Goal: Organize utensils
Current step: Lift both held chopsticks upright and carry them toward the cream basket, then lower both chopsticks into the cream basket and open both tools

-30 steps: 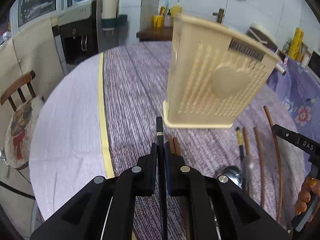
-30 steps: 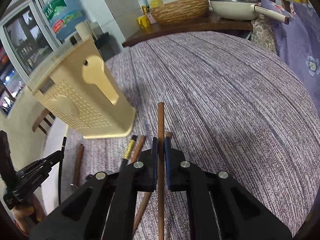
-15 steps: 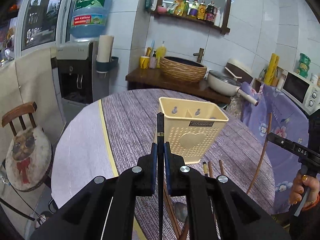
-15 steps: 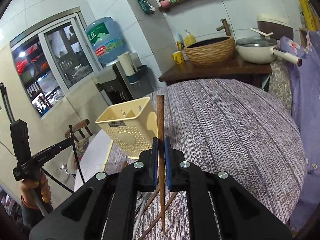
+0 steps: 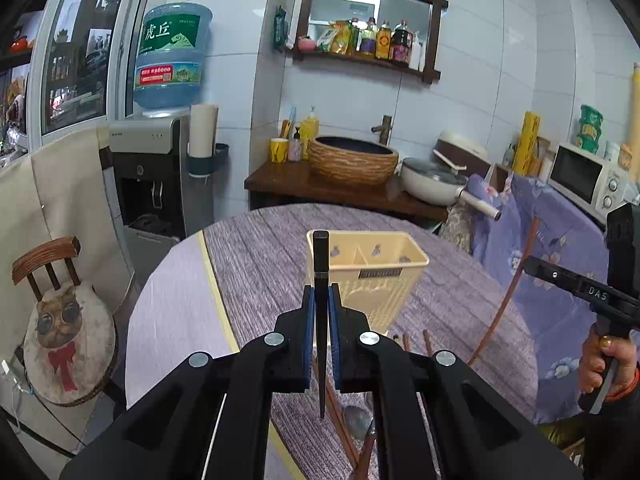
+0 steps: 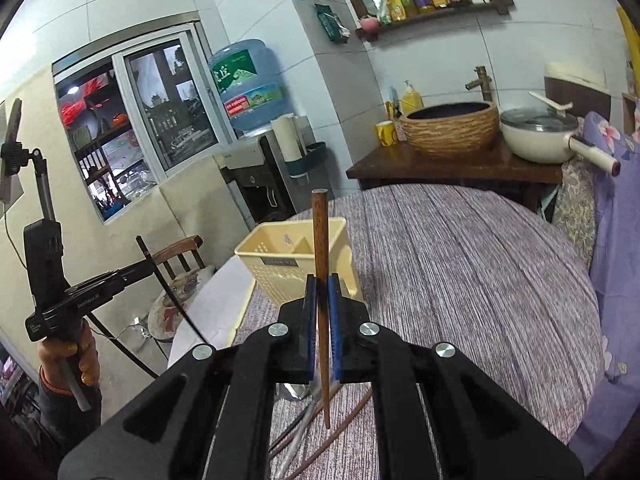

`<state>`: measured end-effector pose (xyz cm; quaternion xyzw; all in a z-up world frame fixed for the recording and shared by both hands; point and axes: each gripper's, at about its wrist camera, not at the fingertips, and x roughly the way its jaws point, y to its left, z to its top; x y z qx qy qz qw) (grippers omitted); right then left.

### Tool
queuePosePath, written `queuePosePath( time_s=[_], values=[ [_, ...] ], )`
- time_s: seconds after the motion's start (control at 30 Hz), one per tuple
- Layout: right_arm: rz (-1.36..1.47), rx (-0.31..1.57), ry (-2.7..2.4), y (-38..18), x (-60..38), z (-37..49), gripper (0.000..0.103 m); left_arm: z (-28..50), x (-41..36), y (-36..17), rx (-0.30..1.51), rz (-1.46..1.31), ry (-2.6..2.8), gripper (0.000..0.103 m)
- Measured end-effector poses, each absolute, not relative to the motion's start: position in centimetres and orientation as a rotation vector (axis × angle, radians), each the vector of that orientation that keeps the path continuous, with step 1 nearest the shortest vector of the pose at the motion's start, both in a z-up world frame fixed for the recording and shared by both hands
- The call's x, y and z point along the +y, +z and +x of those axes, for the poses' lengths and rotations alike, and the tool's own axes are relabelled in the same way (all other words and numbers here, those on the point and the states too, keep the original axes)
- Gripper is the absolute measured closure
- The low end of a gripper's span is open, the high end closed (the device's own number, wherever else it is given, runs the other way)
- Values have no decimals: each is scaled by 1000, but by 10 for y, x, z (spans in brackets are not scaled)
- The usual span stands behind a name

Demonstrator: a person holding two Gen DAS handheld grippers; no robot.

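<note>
Black and slim, a chopstick (image 5: 321, 280) stands nearly upright in the middle of the left wrist frame, clamped tight between the blue pads of the left gripper (image 5: 321, 304). Its square top end lines up with the near left corner of the cream utensil basket (image 5: 384, 280), which sits centre frame on the purple-grey tablecloth (image 5: 260, 264). The basket is upright, its inner dividers visible, with a small label on its front wall. Over to the right wrist view now: the right gripper (image 6: 321, 300) is clenched on a brown wooden chopstick (image 6: 321, 248), also close to vertical, its top rising in front of the basket's right side (image 6: 280, 264). Both sticks hang clear of the cloth, their lower tips dangling below the pads.

Down at the bottom centre of the left frame, more utensils lie on the cloth: brown chopsticks (image 5: 428, 344) just in front of the basket and a metal spoon (image 5: 356, 420) lower still. The right view shows the same pile at its lower middle, partly hidden behind the gripper body.

At the right edge of the left frame, a hand (image 5: 604, 364) grips the handle of the other tool, the wooden chopstick (image 5: 508, 292) slanting down from it. At the left edge of the right frame, the other hand (image 6: 68, 360) does likewise with the black chopstick (image 6: 168, 288).
</note>
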<state>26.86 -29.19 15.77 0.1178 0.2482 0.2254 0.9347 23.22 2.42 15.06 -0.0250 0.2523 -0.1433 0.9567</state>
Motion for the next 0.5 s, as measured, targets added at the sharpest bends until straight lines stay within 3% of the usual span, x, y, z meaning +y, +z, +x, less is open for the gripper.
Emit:
queuePosePath(
  time_s=[0.5],
  values=[
    [231,305,437,277,-257,329,96,270,12,272,337,-125,-344,95]
  ],
)
